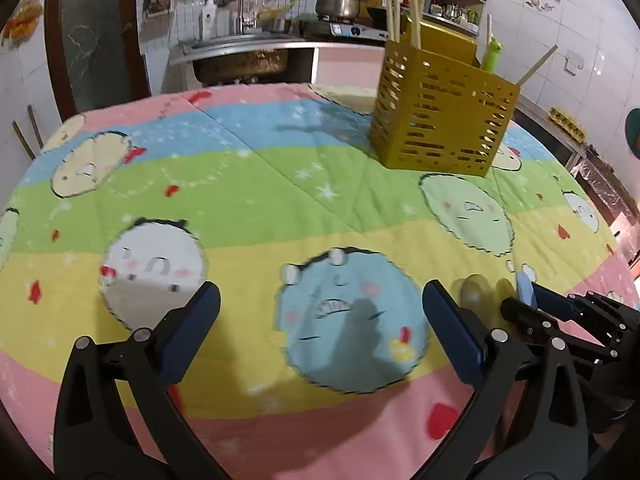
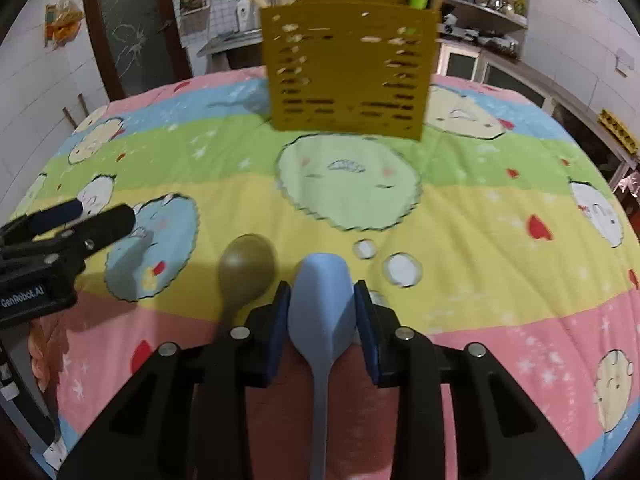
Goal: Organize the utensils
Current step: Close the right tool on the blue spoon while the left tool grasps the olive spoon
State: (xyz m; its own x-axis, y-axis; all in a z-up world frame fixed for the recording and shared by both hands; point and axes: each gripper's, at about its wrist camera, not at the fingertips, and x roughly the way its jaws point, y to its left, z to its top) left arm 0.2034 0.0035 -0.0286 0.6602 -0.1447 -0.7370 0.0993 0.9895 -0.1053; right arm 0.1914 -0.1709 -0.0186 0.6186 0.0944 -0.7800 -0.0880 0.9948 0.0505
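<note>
The right gripper (image 2: 321, 304) clamps a blue spoon (image 2: 322, 304), an olive spoon (image 2: 246, 270) just beside its left finger. The left gripper (image 1: 320, 312) hangs wide apart, empty. The yellow utensil holder (image 2: 348, 68) stands ahead.

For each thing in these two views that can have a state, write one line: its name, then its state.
Left gripper: open, empty.
Right gripper: closed on the blue spoon's bowl.
Blue spoon: gripped, handle toward the camera.
Olive spoon: lying loose on the cloth.
Yellow utensil holder: upright, chopsticks inside.

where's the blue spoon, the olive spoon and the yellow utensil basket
blue spoon (image 2: 322, 300), right wrist view, on its bowl
olive spoon (image 2: 246, 266), right wrist view, on its bowl
yellow utensil basket (image 2: 348, 72), right wrist view, on its slotted front wall
</note>
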